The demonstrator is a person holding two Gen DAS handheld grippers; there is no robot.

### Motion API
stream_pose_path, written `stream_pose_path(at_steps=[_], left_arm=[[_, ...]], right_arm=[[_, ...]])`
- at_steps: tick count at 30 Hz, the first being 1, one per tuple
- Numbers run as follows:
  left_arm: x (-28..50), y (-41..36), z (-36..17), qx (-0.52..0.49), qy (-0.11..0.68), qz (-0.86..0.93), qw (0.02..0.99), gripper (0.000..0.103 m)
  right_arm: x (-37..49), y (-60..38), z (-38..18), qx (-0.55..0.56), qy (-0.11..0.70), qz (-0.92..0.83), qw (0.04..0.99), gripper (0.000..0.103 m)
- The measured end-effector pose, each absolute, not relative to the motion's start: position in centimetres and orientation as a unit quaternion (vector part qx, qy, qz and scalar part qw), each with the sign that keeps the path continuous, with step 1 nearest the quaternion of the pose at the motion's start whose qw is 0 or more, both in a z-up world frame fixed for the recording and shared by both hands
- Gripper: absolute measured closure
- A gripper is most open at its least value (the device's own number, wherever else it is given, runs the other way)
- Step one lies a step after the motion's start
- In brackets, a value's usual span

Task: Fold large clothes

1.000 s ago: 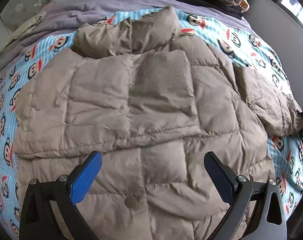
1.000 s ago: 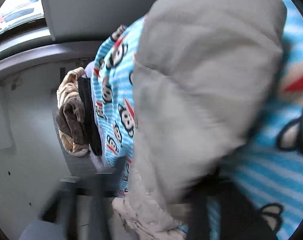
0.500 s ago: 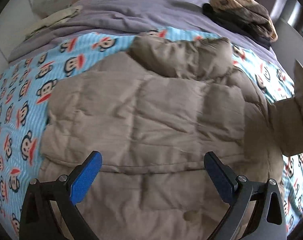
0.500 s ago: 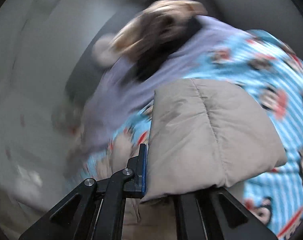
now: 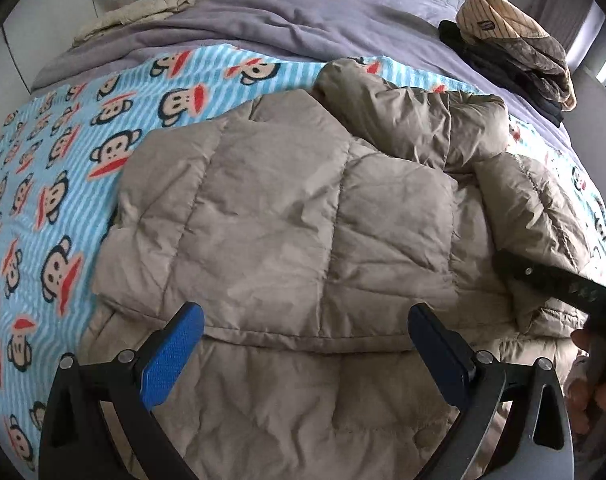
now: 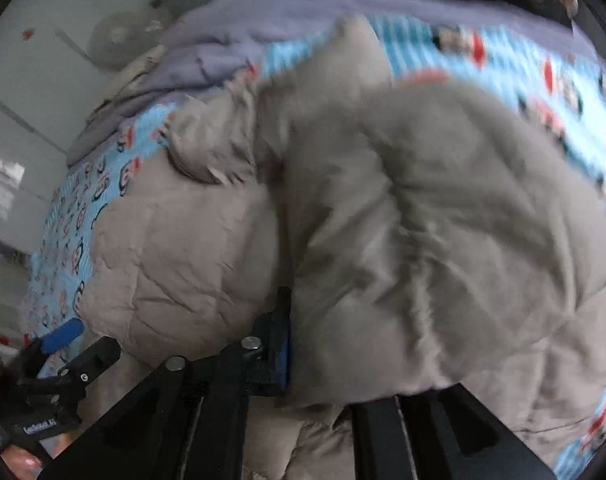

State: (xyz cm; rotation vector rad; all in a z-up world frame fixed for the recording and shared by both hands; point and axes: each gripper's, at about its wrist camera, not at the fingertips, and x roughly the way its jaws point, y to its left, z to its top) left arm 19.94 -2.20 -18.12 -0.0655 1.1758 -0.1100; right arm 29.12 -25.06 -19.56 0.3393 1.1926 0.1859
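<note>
The jacket (image 5: 287,216) lies flat on the monkey-print sheet (image 5: 63,184), just under the left claw (image 5: 303,352), whose jaws stand wide apart and hold nothing. The right claw (image 6: 323,364) has the folded sleeve (image 6: 443,240) between its jaws, which are opening. The right view is blurred, and the sleeve hides the far jaw.

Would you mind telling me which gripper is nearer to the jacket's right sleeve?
Right. The right gripper has the sleeve between its opening jaws; the left gripper hovers open above the jacket's hem, apart from the sleeve.
</note>
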Motion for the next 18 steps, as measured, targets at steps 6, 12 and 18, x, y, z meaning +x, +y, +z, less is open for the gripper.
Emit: stream_pose_path(at_steps=[6,12,18], left_arm=[[21.0,-1.6,-17.9,-0.068,0.547,-0.094,0.829,0.001],[22.6,1.6,-17.6,-0.186,0.54,-0.151,0.807,0.001],[23.8,5.2,-17.8,-0.326,0.532,-0.228,0.748,0.001]], right_arm=[[24.9,-32.0,-16.4,0.3,0.486,0.044,0.82,0.031],[24.3,-37.2,-15.0,0.349,0.43,-0.023,0.832,0.097],[26.7,-27.5,-12.4,0.221,0.46,0.147,0.847,0.088]])
